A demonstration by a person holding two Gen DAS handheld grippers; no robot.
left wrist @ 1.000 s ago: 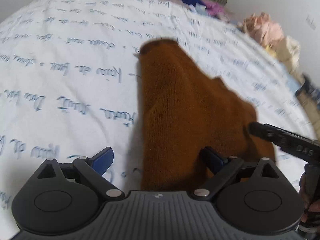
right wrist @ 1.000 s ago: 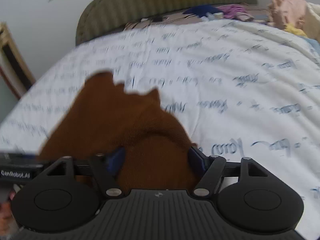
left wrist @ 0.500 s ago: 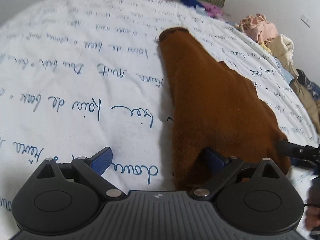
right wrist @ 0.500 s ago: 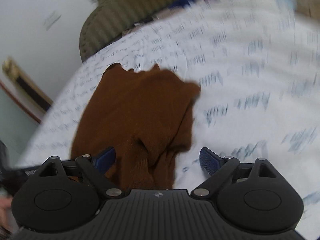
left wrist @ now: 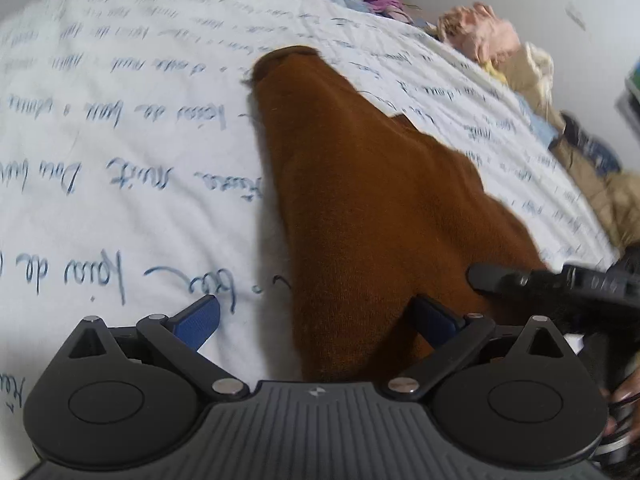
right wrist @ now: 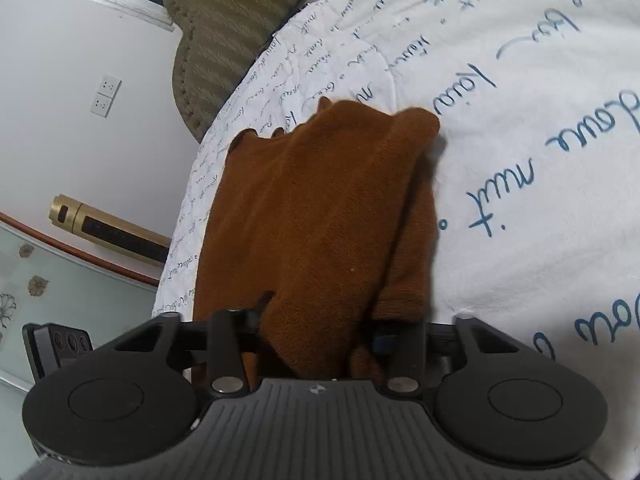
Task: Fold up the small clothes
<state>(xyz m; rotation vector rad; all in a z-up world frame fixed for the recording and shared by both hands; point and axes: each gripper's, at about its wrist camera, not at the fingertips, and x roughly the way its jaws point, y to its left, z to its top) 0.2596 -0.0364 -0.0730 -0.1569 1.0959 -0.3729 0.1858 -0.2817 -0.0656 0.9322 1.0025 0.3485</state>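
My right gripper (right wrist: 320, 338) has just been closing and now pinches the near hem of the brown knit garment (right wrist: 320, 216); cloth bunches between the jaws. My left gripper (left wrist: 316, 320) is spread wide, jaws just been opening further, gripping nothing; its right pad (left wrist: 434, 320) sits over the garment's left edge, its left pad (left wrist: 198, 320) over the bare bedsheet (left wrist: 120, 160).

Key relation: garment runs straight ahead from both grippers, long axis pointing away, narrow end farthest out, wide end at my fingers. Right hand already has it; left is just beside the same near edge. Next fold likely lifts the near end toward the far end.

No containers. A loose pile of clothes (left wrist: 492, 40) lies far out to the right, well apart from the garment.
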